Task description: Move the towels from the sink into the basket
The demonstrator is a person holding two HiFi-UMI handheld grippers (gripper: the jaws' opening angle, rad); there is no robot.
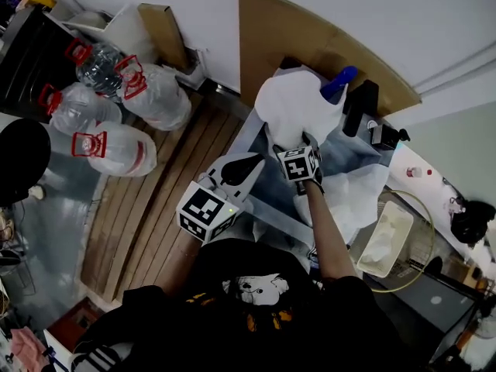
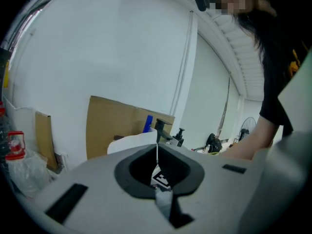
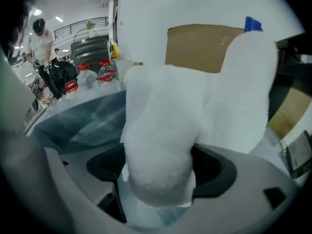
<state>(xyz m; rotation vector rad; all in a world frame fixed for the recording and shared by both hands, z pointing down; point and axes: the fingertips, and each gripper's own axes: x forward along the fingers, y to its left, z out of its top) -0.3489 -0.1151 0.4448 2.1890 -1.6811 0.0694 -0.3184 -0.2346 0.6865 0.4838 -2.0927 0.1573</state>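
A large white towel (image 1: 291, 103) is bunched over the far end of the steel sink (image 1: 345, 157). My right gripper (image 1: 299, 142) reaches into it. In the right gripper view the towel (image 3: 195, 106) fills the gap of the right gripper (image 3: 158, 172), whose jaws stand wide apart and do not press on it. Another white towel (image 1: 353, 196) lies lower in the sink. The wire basket (image 1: 428, 231) at the right holds a folded white towel (image 1: 387, 239). My left gripper (image 1: 256, 160) hovers at the sink's left edge. The left gripper (image 2: 157, 149) is shut with nothing in it.
A black faucet (image 1: 358, 103) and a blue-capped bottle (image 1: 339, 84) stand behind the sink, in front of a cardboard sheet (image 1: 310, 37). Large water jugs (image 1: 116, 99) lie on the floor at the left. A counter with small items (image 1: 422, 173) runs along the right.
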